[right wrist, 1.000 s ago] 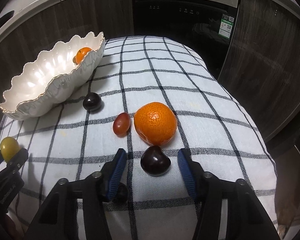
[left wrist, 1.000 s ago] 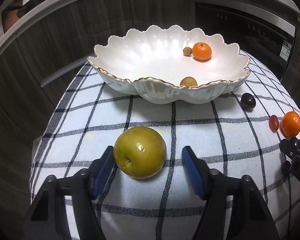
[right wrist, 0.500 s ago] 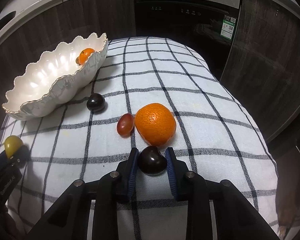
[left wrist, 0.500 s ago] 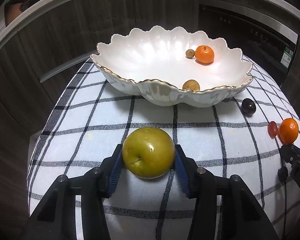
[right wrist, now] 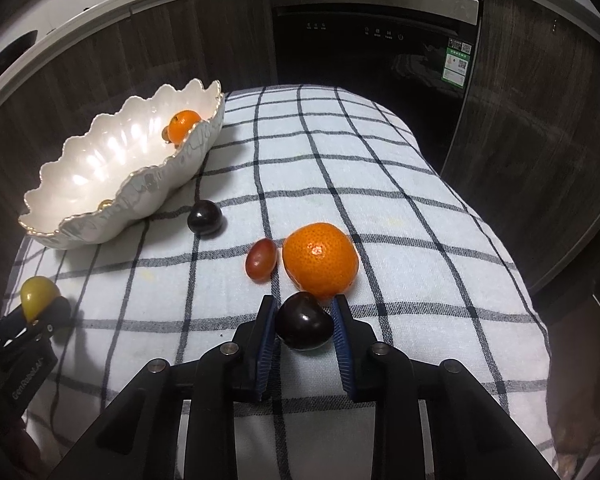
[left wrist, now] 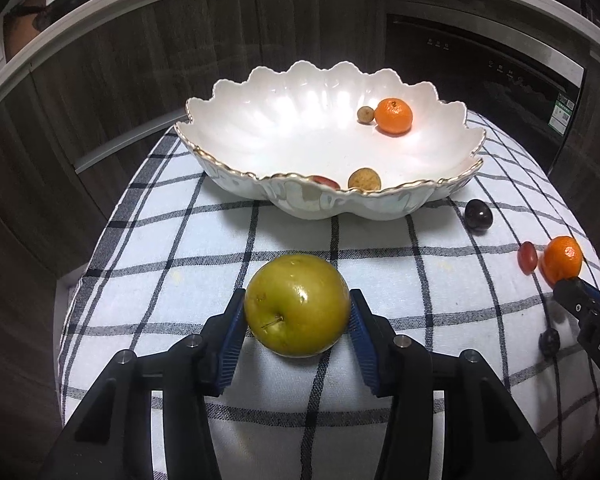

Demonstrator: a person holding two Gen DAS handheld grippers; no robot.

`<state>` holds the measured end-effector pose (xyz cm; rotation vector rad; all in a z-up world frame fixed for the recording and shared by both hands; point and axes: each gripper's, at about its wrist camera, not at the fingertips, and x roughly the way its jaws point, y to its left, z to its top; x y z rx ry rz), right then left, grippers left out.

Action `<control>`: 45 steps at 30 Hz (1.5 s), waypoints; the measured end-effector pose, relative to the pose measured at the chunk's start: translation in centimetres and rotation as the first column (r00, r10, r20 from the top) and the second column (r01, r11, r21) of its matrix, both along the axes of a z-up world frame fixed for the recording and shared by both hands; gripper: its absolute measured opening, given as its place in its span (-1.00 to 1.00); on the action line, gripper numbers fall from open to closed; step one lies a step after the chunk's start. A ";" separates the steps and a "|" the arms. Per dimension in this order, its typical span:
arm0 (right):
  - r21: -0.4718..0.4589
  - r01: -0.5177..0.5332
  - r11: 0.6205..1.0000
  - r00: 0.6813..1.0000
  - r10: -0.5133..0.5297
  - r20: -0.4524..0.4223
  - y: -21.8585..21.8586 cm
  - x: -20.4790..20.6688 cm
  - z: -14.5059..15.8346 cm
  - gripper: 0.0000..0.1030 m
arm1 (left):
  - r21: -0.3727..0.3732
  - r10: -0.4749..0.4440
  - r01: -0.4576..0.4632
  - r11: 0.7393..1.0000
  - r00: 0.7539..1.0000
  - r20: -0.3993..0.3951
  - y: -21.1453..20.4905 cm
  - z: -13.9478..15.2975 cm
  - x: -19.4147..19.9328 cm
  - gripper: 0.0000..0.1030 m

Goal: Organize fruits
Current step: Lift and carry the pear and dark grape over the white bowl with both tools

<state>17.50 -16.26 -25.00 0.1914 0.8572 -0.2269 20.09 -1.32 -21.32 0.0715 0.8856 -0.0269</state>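
Note:
My left gripper is shut on a green apple, its blue pads pressed on both sides, low over the checked cloth. In the right wrist view my right gripper is shut on a dark plum, just in front of a tangerine and a red grape. A white scalloped bowl stands beyond the apple and holds a tangerine, two small brown fruits and a red one at its near wall. Another dark plum lies beside the bowl.
The checked cloth covers a rounded table that drops off on all sides. Dark wood cabinets and a black oven stand behind it. A small dark fruit lies on the cloth near the right gripper in the left wrist view.
Both grippers went from open around their fruits to shut on them: the left on the green apple, the right on the dark plum. Both views have shifted slightly, and the bowl sits lower in frame.

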 end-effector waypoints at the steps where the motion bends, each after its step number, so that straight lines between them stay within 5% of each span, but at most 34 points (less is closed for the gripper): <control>1: 0.002 -0.001 1.000 1.000 0.001 0.004 0.0 0.0 0.1 -0.44 | 0.000 -0.002 0.002 1.000 1.000 0.002 0.0 0.2 -0.1 -0.06; 45: -0.004 -0.136 0.991 0.977 0.135 0.167 2.5 0.7 6.9 -0.43 | -0.005 -0.003 0.004 1.000 0.994 0.113 0.9 8.1 -0.9 -0.06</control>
